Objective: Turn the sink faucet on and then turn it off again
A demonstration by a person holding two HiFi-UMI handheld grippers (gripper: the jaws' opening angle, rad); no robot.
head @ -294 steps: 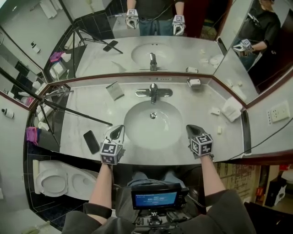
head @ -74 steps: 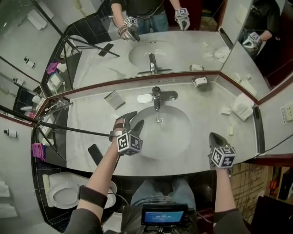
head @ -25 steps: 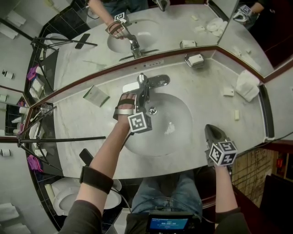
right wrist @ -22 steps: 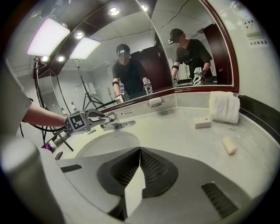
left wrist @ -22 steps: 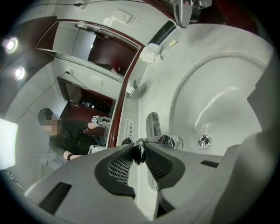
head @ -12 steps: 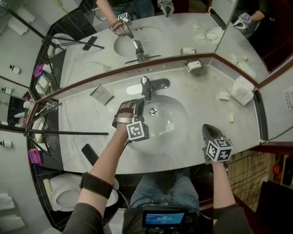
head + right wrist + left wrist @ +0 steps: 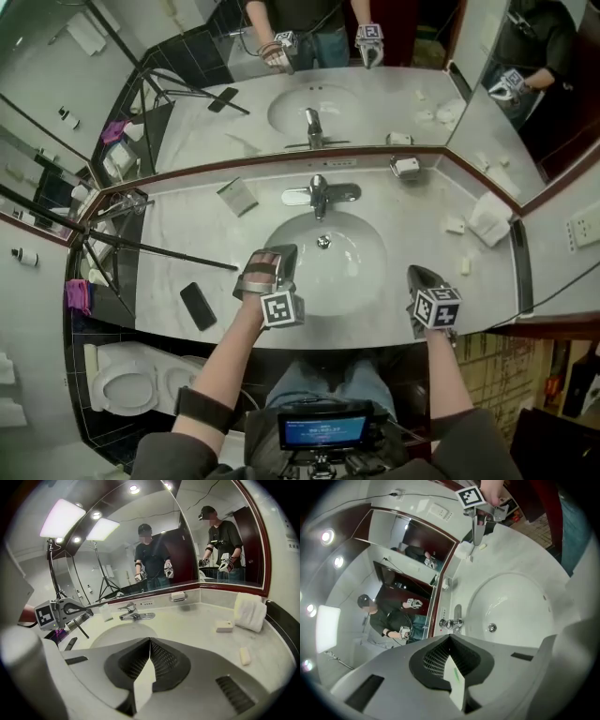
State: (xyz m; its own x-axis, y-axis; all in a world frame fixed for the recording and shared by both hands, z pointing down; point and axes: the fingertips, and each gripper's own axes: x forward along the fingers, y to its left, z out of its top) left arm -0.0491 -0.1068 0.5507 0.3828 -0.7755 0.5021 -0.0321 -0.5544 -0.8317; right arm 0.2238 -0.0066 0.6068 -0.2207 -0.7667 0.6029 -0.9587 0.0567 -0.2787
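1. Head view: the faucet point(image 7: 320, 195) stands at twelve o'clock of the sink point(image 7: 361, 272). Its lever lies flat and no stream shows under the spout, so it looks off.
2. The left gripper point(image 7: 284, 251) hangs over the sink's rim at about eight o'clock, well apart from the faucet. Its jaws have just been closing and now meet, with nothing between them.
3. The right gripper point(image 7: 419, 273) sits at four o'clock, over the front of the worktop point(image 7: 412, 220). Its jaws are pressed together and empty.
4. With both grippers clear of the lever and no water seen, the on-and-off cycle is probably either finished or not begun; these views alone do not settle which.
5. A phone point(image 7: 198, 306) lies at nine o'clock of the left gripper, and a tripod leg point(image 7: 159, 248) crosses the worktop at ten o'clock.
6. A soap dish point(image 7: 406, 167) is at two o'clock of the faucet, and a folded towel point(image 7: 490, 218) lies at three o'clock.
7. Only open sink lies between either gripper and the faucet, so nothing blocks a reach.
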